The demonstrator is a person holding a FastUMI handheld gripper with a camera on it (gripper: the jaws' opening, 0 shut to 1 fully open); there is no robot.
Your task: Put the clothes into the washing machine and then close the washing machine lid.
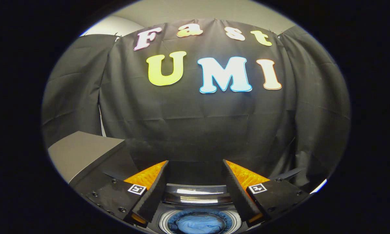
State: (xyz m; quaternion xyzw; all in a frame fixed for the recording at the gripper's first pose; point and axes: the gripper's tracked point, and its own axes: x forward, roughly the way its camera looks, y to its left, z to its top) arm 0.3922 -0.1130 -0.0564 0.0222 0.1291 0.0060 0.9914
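Already the first half of the task looks done: a blue garment (199, 223) lies bundled inside the round tub of the washing machine (197, 195), seen from above through its opening, with the drum rim curving around it. No other clothes can be made out near the machine, so I judge the loading finished, though the tub's depths are too small to read for a second piece.

What remains, by my reading, is the lid. A glossy curved band sits at the far edge of the opening, just beyond the garment; it may be the raised lid or the machine's rear panel, and I cannot tell which. The tub stands uncovered, so the closing is not yet done.

The hand-held gripper (196, 182) is released: its two fingers stand well apart, with nothing between them but open air above the far rim of the machine. It hangs over the opening, the garment below and between the finger bases.

Counted: one washing machine, one garment, one hand-held gripper with two fingers. One grey box-like unit (81, 152) stands to the left of the machine, near the black cloth wall (195, 130).
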